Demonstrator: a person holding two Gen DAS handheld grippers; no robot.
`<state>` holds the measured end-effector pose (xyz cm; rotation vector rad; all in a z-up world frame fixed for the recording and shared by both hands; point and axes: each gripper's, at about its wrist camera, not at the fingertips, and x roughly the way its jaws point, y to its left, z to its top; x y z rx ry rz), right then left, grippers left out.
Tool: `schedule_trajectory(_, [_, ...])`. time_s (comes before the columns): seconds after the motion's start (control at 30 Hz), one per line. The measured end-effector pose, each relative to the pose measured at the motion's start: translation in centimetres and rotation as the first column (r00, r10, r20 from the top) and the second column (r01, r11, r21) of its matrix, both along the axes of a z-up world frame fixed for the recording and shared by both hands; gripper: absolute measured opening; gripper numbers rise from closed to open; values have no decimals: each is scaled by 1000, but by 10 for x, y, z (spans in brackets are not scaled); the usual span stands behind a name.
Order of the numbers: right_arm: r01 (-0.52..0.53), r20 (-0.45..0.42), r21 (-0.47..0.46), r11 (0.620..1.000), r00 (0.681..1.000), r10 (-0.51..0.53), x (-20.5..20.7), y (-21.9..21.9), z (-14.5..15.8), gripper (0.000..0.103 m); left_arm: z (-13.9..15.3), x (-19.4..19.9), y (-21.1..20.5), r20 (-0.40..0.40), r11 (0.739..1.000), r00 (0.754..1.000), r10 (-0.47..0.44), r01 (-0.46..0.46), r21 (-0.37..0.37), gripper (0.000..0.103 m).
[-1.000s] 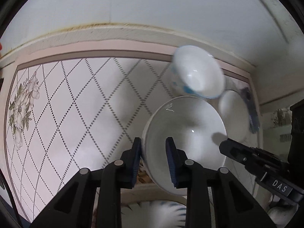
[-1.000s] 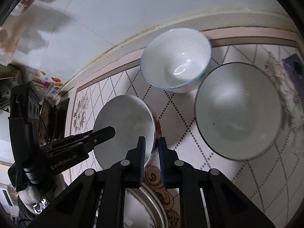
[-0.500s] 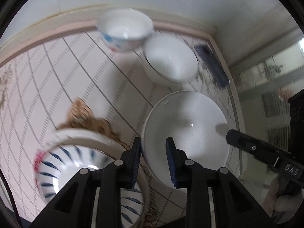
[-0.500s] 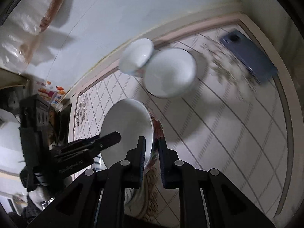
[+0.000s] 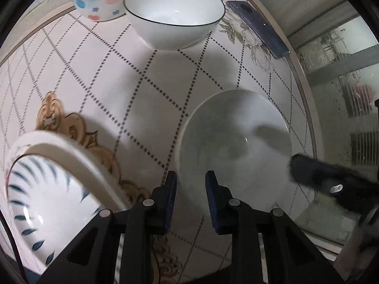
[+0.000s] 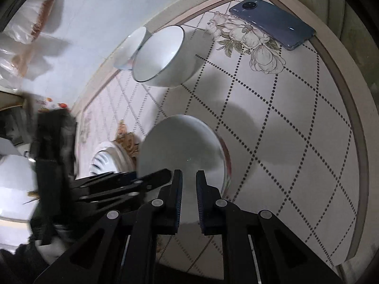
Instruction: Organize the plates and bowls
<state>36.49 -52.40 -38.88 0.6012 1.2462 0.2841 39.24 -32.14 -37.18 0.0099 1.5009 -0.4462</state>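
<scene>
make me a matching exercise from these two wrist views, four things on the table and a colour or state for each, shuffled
Things:
1. plain white bowl
2. black-rimmed bowl
3. spotted bowl
4. phone

Descriptions:
a. pink and blue dots outside
b. lying flat at the table's corner
c. rim pinched by both the left gripper and right gripper
d. empty, thin dark edge line

Pairs: 1-c, 2-d, 3-a, 4-b

There were three bowls (image 5: 174, 14) (image 5: 104, 0) (image 5: 236, 146), one striped plate (image 5: 47, 201), one phone (image 5: 258, 30) and two grippers (image 5: 190, 189) (image 6: 188, 189).
</scene>
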Motion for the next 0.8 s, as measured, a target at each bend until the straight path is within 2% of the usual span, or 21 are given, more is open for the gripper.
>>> schedule_trajectory(0.1, [21,3,98,995,1000,-21,5,-14,22,16,33,0,19,44,998,998,54,-53,-23,24])
schedule_trajectory(0.13, [19,16,103,994,1000,-21,11,-19,31,29,51,5,27,81,997,994,76,-73,-37,26])
schedule_trajectory(0.17, [22,29,97,995,999,-25,18,-20,39,50,67,13,34,116,995,989,95,-90,-46,36])
schedule_trajectory(0.2, [37,46,92,995,998,-41,25,-25,45,58,75,21,38,133,993,985,109,-103,-52,44])
schedule_trajectory(0.23, [52,65,94,994,996,-58,33,-30,49,62,84,35,43,155,990,979,135,-126,-64,58])
schedule_trajectory(0.27, [56,73,104,993,995,-64,46,-35,52,62,88,48,46,170,986,972,160,-150,-72,61])
schedule_trajectory(0.33, [73,74,120,990,994,-83,72,-42,53,62,88,83,49,181,977,961,210,-198,-78,61])
schedule_trajectory(0.47, [91,25,110,990,995,-94,134,-49,29,62,58,134,46,104,964,960,262,-254,-79,61])
schedule_trajectory(0.53, [83,-10,104,991,997,-83,156,-45,14,62,39,150,41,59,960,959,276,-272,-68,59])
schedule_trajectory(0.63, [63,-64,103,993,996,-56,181,-38,-8,62,20,159,35,33,962,962,271,-269,-56,59])
schedule_trajectory(0.7, [56,-79,91,994,996,-49,189,-32,-18,61,15,158,33,34,965,965,259,-258,-48,48])
schedule_trajectory(0.77, [52,-97,83,995,994,-43,194,-28,-27,39,8,158,26,19,974,974,227,-227,-28,22])
schedule_trajectory(0.8, [48,-103,82,996,994,-39,195,-26,-30,33,5,161,23,19,975,975,223,-222,-25,21])
